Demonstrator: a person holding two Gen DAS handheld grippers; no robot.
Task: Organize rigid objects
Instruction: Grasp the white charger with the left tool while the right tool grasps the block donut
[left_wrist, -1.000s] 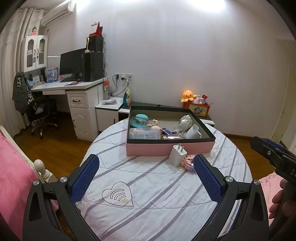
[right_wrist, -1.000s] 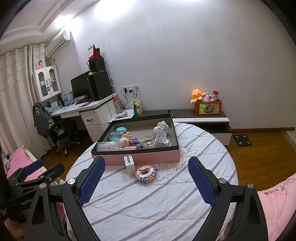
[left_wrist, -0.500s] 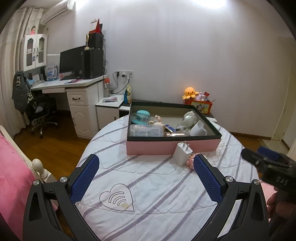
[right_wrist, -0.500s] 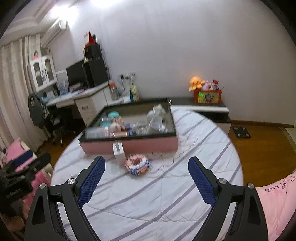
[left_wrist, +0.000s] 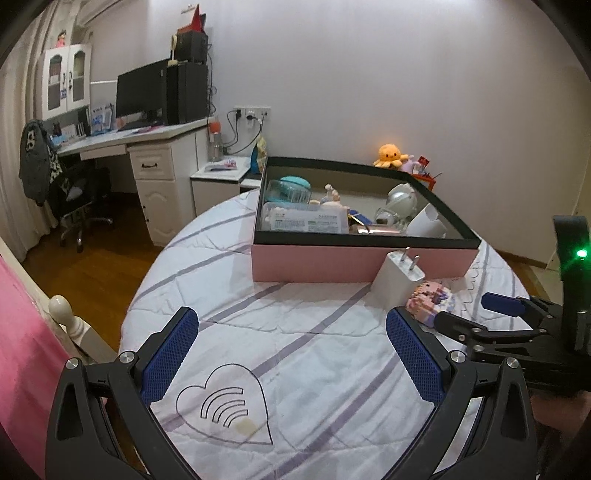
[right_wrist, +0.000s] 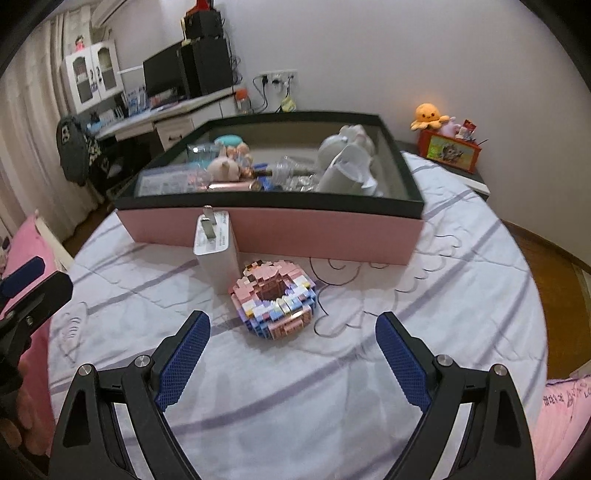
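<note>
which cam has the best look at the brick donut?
Right wrist. The brick donut lies whole and near centre there, just ahead of the open right gripper, ring hole and colours clear, the charger beside it. In the left wrist view the donut is small, at the right, partly hidden by that gripper's fingers.

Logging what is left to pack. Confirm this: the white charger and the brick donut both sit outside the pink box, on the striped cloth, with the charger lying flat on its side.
One detail is wrong. The white charger stands upright, prongs pointing up, not flat on its side; the right wrist view shows it. It and the brick donut do sit outside the pink box, on the striped cloth.
</note>
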